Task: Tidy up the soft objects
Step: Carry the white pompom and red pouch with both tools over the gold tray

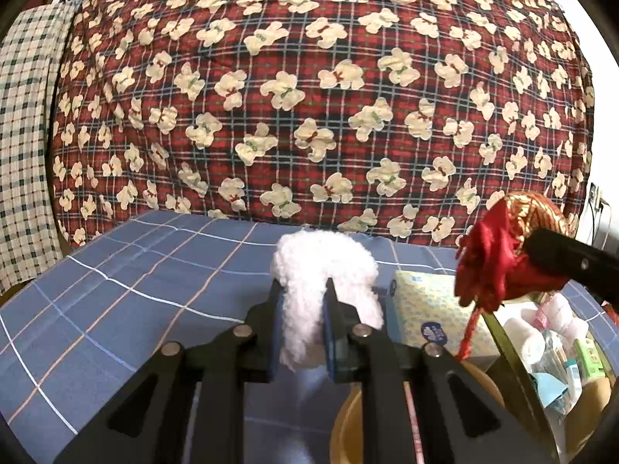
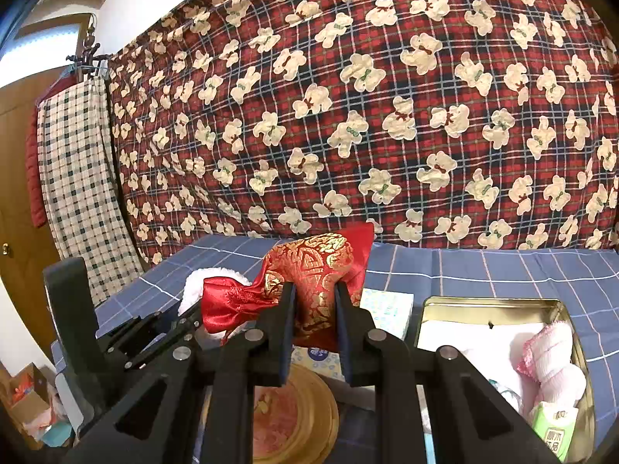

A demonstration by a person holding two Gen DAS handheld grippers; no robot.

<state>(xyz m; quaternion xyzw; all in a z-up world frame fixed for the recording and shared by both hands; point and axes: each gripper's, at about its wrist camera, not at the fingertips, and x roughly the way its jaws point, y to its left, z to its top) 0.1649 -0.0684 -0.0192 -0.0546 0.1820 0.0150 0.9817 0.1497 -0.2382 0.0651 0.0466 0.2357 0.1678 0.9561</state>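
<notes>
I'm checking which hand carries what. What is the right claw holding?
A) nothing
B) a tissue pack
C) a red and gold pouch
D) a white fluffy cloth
C: the right claw is clamped on the red and gold pouch, while the white fluffy cloth sits in the left claw.

We see both pictures bright and mostly sharp — straight lines bend near the edges, and the corners go dark. White light glares at the top left window (image 2: pixel 46 38) — shadows look soft.
</notes>
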